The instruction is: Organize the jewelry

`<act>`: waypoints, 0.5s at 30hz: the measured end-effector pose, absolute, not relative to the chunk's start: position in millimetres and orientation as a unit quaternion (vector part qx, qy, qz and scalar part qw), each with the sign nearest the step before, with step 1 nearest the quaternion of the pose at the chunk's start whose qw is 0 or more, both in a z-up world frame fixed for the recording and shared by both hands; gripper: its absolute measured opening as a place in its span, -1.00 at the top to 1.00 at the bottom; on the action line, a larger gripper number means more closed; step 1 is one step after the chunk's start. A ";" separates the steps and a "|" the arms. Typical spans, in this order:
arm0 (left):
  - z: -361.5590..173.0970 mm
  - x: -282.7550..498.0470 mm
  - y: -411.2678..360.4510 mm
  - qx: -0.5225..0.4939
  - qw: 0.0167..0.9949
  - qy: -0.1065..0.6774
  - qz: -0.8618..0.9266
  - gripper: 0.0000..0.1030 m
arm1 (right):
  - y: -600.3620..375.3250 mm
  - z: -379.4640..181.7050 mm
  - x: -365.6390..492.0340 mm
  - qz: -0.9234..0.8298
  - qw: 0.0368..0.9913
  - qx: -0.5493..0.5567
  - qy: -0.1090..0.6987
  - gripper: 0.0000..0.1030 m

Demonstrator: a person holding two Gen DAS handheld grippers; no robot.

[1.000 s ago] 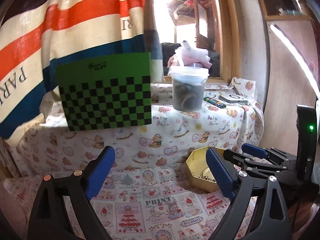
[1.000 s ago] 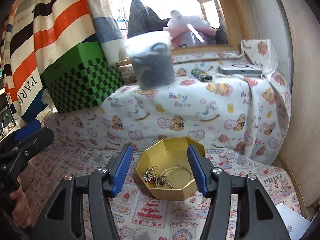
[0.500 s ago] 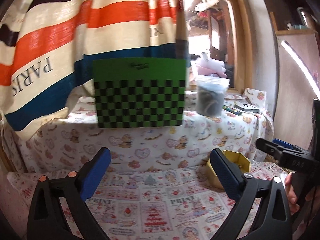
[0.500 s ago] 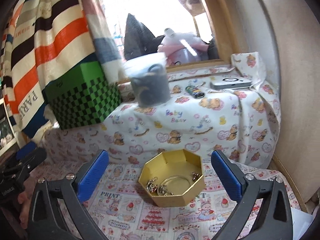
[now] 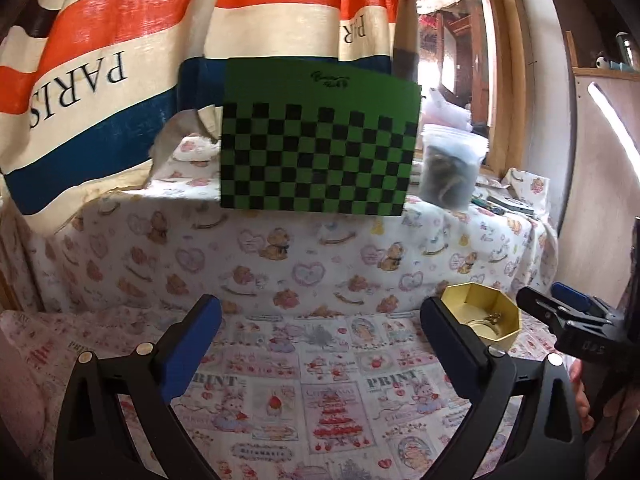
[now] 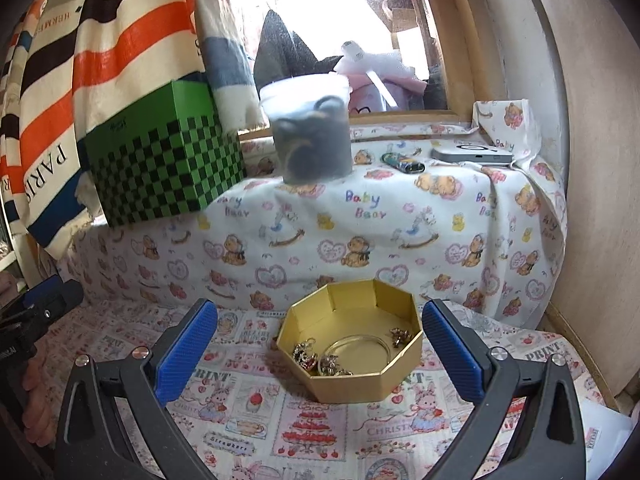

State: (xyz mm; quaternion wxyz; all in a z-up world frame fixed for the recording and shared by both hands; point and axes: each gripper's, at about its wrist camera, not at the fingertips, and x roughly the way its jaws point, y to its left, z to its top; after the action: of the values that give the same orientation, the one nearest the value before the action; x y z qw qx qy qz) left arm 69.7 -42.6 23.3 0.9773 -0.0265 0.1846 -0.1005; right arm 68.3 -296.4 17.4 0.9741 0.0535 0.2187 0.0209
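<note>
While both grippers hang above the printed cloth [image 6: 316, 432], one gold octagonal tray [image 6: 362, 386] sits on it, near the foot of the draped shelf [image 6: 400, 220]. Tray contents, right view: one clear bangle [image 6: 362, 346] lying flat in the middle, one charm cluster [image 6: 306, 354] at the left wall, one [image 6: 334, 366] at the front wall touching the bangle, one small piece [image 6: 400, 334] at the right wall. Four items counted; finer detail cannot be told.

Left gripper [image 5: 320, 320]: two blue pads spread wide, nothing between them, held level over the cloth and pointed at the shelf front. Tray [image 5: 496, 340] lies just right of its right pad [image 5: 448, 344].

Right gripper [image 6: 320, 328]: two blue pads [image 6: 188, 344] spread wide, nothing held; the tray lies between and just ahead of the tips, not touched. It also shows in the left view [image 5: 572, 320] at the right edge, beside the tray.

On the shelf top: one green checked box [image 6: 164, 164] at the left end, one lidded plastic tub [image 6: 312, 136] mid-shelf, one lighter [image 6: 404, 163] and one flat white device [image 6: 472, 155] toward the right end. One striped curtain [image 5: 120, 60] hangs behind the box.
</note>
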 end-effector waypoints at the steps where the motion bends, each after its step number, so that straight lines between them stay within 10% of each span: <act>1: 21.2 69.3 -42.9 -0.024 0.977 0.185 -0.101 -0.92 | -294.3 16.4 65.8 0.015 0.977 0.046 0.207 -1.00; 15: 8.6 60.5 -54.2 0.000 0.987 0.145 -0.072 -0.92 | -283.6 16.8 54.0 0.000 0.985 0.019 0.171 -1.00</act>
State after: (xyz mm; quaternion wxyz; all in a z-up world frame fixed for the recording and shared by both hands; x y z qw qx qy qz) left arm 60.5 -54.2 8.6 0.9868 0.0002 0.1446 -0.0724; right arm 54.0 -283.6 16.8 0.9850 0.0195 0.1713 -0.0002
